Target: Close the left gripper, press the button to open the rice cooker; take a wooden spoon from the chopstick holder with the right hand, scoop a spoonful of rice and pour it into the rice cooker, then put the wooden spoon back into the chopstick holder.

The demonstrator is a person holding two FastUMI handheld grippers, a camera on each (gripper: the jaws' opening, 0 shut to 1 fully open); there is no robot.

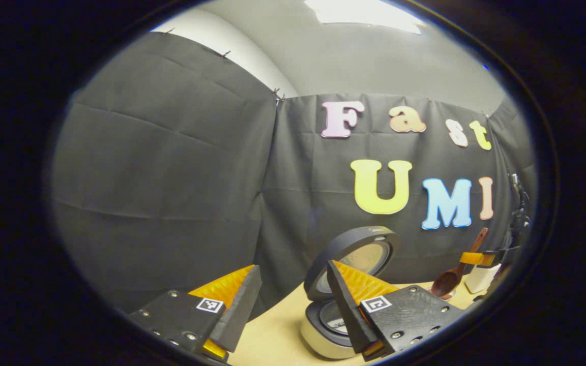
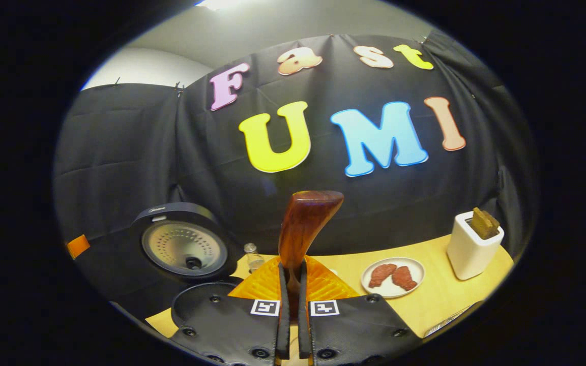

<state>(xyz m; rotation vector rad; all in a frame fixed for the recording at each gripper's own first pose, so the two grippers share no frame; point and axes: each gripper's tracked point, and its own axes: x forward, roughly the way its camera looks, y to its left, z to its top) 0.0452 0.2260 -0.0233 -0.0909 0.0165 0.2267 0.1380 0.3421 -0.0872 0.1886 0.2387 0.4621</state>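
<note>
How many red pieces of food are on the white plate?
2. Both lie side by side on the white plate in the right gripper view: left piece, right piece. Anything beneath them would be hidden.

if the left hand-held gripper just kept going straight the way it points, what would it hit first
Probably the booth's black cloth wall. The open rice cooker sits low and right of that line, though depth is hard to judge.
</note>
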